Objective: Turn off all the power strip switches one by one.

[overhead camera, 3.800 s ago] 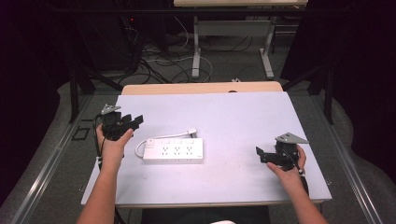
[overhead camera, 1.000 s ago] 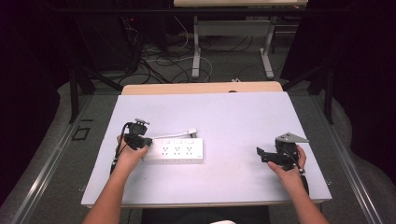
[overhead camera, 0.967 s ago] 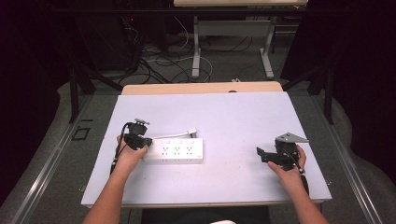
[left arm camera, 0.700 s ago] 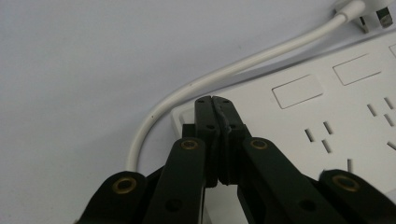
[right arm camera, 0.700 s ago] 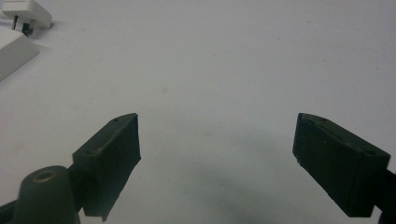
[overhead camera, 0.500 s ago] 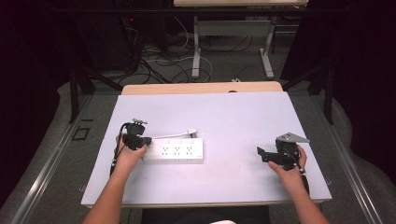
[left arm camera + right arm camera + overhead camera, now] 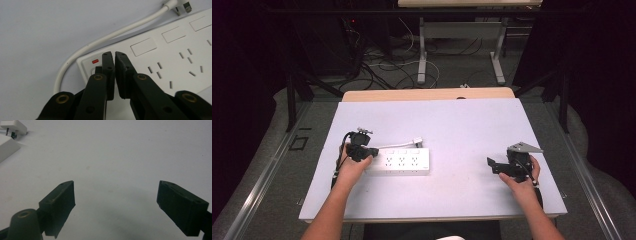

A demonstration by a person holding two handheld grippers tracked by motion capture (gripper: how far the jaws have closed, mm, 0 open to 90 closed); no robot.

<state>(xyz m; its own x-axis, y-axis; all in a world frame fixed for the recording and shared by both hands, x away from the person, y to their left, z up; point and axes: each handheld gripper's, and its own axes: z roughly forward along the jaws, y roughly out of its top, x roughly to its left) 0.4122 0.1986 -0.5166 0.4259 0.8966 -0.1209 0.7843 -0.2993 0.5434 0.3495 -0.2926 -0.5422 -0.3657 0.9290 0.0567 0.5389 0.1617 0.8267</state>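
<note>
- The left gripper (image 7: 115, 56) has its fingers pressed together over the power strip (image 7: 399, 161), left of centre on the bench (image 7: 462, 125); pressing off-centre could slide the strip (it lies loose).
- The right gripper (image 7: 116, 195), fingers spread and empty at lower right, could not steady it.

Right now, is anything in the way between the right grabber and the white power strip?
Nothing visible is. The right gripper sits open near the table's right side, and only bare table lies between it and the power strip. The left gripper is over the strip's far end.
</note>
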